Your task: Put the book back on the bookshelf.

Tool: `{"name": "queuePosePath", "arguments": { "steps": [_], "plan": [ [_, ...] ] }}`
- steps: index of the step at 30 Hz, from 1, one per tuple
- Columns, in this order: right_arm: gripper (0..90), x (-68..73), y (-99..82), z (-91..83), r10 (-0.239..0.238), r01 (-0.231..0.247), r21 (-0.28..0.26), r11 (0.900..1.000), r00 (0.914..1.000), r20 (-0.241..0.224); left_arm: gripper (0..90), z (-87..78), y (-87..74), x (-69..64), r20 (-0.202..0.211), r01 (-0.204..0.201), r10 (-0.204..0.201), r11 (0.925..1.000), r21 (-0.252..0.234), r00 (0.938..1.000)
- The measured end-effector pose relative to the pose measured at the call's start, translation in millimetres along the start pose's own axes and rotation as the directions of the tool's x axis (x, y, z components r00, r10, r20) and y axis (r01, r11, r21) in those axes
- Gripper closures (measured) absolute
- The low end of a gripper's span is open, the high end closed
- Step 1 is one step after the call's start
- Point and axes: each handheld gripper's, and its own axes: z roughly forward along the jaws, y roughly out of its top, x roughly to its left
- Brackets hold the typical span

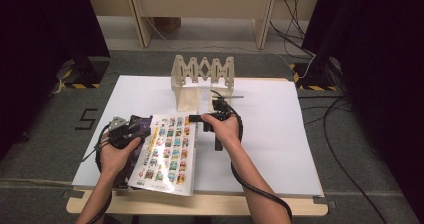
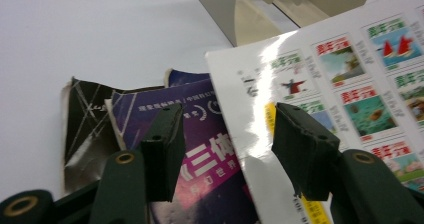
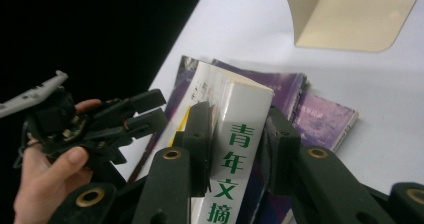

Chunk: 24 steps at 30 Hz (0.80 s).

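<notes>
My left gripper [image 1: 131, 130] sits lower left, jaws parted; my right gripper [image 1: 199, 118] at centre, jaws clamped, forearms rising from the bottom edge.

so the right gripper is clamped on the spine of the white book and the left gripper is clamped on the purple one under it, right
Not quite. The right gripper is indeed shut on the spine of the white book, but the left gripper is open: the left gripper view shows its jaws spread apart above the purple book and the white cover's edge, pinching nothing.
</notes>
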Motion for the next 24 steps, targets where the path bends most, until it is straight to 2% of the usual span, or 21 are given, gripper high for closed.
{"name": "queuePosePath", "arguments": {
  "steps": [6, 11, 15, 24],
  "plan": [
    [72.9, 13.4, 8.3, -18.6, -0.039, 0.038, -0.05, 0.998, 0.9992, -0.008, 45.9, -2.0, 0.6, 1.6, -0.009, 0.0, 0.0, 0.9999, -0.014, 1.0],
    [74.0, 20.0, 12.2, -29.7, -0.063, 0.062, -0.08, 0.9949, 0.9979, -0.011, 46.2, -4.8, 2.9, 2.8, -0.017, 0.008, -0.009, 0.999, -0.045, 0.9998],
    [74.6, 25.4, 16.2, -42.3, -0.092, 0.092, -0.112, 0.9895, 0.9958, 0.005, 46.2, -9.6, 5.7, 5.1, -0.027, 0.017, -0.019, 0.9968, -0.078, 0.9995],
    [74.8, 33.9, 21.8, -64.8, -0.148, 0.156, -0.175, 0.972, 0.9872, 0.058, 46.2, -10.9, 4.6, 11.1, -0.048, 0.028, -0.032, 0.9959, -0.086, 0.9983]
  ]
}}
